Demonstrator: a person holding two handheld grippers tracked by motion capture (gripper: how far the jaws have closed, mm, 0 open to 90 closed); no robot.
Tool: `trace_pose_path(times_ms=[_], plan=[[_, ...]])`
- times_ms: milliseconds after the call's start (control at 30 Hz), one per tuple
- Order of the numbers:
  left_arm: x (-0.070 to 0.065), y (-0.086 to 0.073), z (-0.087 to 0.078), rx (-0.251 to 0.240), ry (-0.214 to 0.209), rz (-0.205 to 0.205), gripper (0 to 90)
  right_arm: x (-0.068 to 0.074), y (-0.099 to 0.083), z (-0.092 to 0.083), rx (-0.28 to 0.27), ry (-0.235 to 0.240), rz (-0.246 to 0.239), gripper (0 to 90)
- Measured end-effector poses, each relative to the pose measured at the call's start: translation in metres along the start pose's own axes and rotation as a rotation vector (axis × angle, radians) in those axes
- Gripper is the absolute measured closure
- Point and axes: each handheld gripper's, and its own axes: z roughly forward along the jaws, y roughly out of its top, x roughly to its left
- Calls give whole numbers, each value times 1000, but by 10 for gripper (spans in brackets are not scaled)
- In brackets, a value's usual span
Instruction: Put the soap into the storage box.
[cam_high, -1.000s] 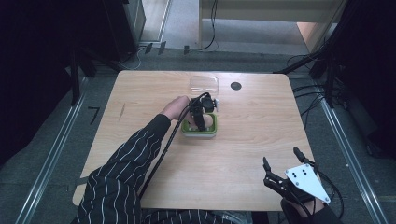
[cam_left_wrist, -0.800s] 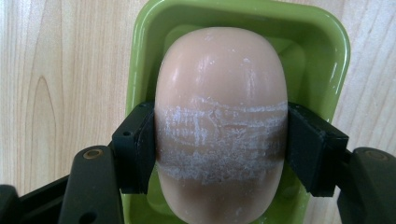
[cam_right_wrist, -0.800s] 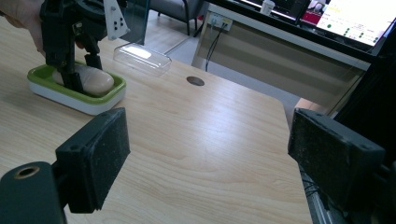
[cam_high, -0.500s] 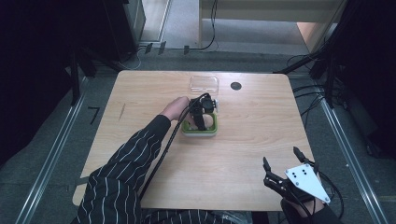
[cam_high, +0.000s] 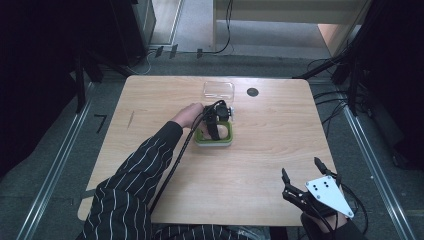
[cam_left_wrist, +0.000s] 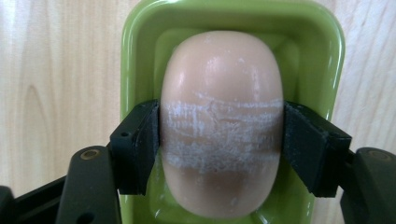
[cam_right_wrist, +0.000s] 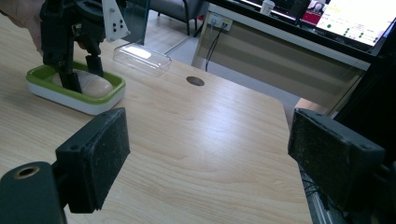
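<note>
A peach soap bar (cam_left_wrist: 222, 70) lies in a green dish (cam_left_wrist: 135, 56) near the middle of the table. My left gripper (cam_left_wrist: 222, 144) points down into the dish (cam_high: 226, 140), its black pads touching both sides of the soap along a whitish scuffed band. Its jaws have just been opening a little, with the soap still between them. In the right gripper view that gripper (cam_right_wrist: 79, 79) stands over the soap (cam_right_wrist: 95, 84) in the dish (cam_right_wrist: 79, 100). My right gripper (cam_high: 301, 167) hovers at the table's near right edge, open, with nothing between its jaws (cam_right_wrist: 210, 158).
A clear plastic lid (cam_high: 218, 90) lies just behind the dish, also seen as the lid (cam_right_wrist: 142, 58) in the right gripper view. A dark round grommet (cam_high: 252, 92) sits near the far edge. Bare wooden tabletop (cam_high: 280, 135) spreads to the right of the dish.
</note>
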Motion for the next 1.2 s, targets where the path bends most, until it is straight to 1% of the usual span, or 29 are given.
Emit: trace_pose_path(times_ms=[33,100,167,300,333,433,500,567,600,700,733,800,833,867,933,1000,1033,1067,1100,1133,1200], plan=[[0,0,-1,2,4,5,311,0,0,0,0,0,0,134],[0,0,-2,0,3,-4,305,0,0,0,-3,-1,-5,134],[0,0,-5,-21,1,-14,290,0,0,0,0,-1,0,135],[1,0,-10,-24,1,-33,200,0,0,0,0,-1,-2,134],[0,0,-11,-29,-1,-37,189,-1,0,0,-1,-2,-3,135],[-1,-1,-15,-40,-17,-60,136,-1,-1,1,2,-2,0,134],[-3,-2,-17,-42,-3,-84,127,-2,-2,1,2,0,0,134],[-4,-3,-20,-49,-7,-97,93,-4,-3,2,4,-1,0,134],[-4,-4,-21,-49,-2,-108,86,-4,-3,2,8,-2,12,134],[-6,-7,-27,-46,9,-127,63,-5,-3,2,6,0,10,134],[-7,-8,-29,-47,7,-143,53,-4,-3,2,6,0,9,135],[-9,-12,-34,-35,12,-155,38,-4,-3,1,3,-3,6,134],[-10,-13,-35,-34,6,-161,37,-4,-3,0,3,-2,3,134],[-12,-16,-36,-23,10,-163,35,-4,-3,0,3,-3,2,134],[-16,-19,-36,-9,4,-172,33,-4,-2,0,3,-3,4,134],[-20,-24,-36,3,7,-180,17,-2,-2,0,3,-3,5,134],[-21,-26,-36,7,6,-190,15,-2,-1,0,1,-1,4,135],[-23,-28,-36,13,8,-197,15,-1,-1,0,0,1,-5,134],[-25,-30,-37,11,8,-196,9,0,0,0,5,2,-6,134],[-26,-32,-37,20,2,-202,6,1,0,0,6,3,-9,135],[-31,-36,-38,34,10,-208,4,0,0,-1,-2,-1,-4,134]])
